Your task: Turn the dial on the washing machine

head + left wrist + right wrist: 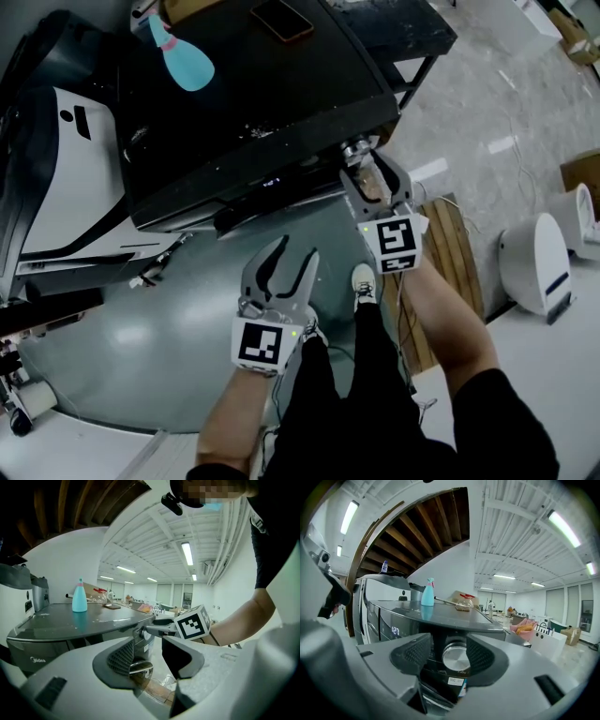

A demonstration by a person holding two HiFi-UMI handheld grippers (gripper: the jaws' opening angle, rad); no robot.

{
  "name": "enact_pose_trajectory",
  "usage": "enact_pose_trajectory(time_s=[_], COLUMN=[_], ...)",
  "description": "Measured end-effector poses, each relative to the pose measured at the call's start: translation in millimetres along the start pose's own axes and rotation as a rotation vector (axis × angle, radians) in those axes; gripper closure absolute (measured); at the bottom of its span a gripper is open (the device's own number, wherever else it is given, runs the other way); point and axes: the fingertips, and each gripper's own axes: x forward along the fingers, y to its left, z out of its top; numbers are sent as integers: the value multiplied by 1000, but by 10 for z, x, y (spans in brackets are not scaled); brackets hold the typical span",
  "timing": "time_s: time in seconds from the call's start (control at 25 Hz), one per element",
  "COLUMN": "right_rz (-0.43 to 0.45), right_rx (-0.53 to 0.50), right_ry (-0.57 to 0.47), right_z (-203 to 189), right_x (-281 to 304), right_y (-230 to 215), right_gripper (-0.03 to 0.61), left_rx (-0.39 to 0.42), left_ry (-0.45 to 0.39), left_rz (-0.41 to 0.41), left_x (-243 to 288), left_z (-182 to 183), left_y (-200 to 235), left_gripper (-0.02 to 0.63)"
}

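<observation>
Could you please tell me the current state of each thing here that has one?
Right gripper: jaws open either side of the round silver dial, not clamping it.
Left gripper: jaws open, empty.
Display on the dark washing machine: lit.
Turquoise plastic bottle: upright on the machine's top.

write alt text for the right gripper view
The jaws of the right gripper stand open on either side of the round silver dial on the front of the dark grey washing machine. A turquoise plastic bottle stands on the machine's top.
</observation>
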Motion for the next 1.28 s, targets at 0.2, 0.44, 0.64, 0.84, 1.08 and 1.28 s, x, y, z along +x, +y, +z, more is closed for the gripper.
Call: enact_pose_trajectory(time_s=[0.2, 0.44, 0.64, 0.84, 1.08, 1.28], right_rz=[-25, -2, 7, -14, -2, 2], right_rx=[12, 37, 46, 79, 81, 70], right_ry=[-27, -66, -58, -70, -144, -138], right_z=[332, 726, 1001, 1314, 1625, 1742], right_x=[-252, -615, -991, -1398, -1846, -2153], right_y=[103, 325, 611, 843, 1010, 1112], right_gripper=[448, 580, 580, 581, 581, 581], left_rx=[21, 35, 36, 57, 84, 68], left_ry=[-28, -80, -100, -123, -192, -186], left_rz=[-6, -15, -42, -90, -137, -149], left_x=[-250, -611, -941, -1244, -1487, -1622], left_z=[190, 442, 588, 692, 823, 840], left_y=[45, 103, 133, 107, -16, -141], left_gripper=[443, 443, 482, 604, 609, 609])
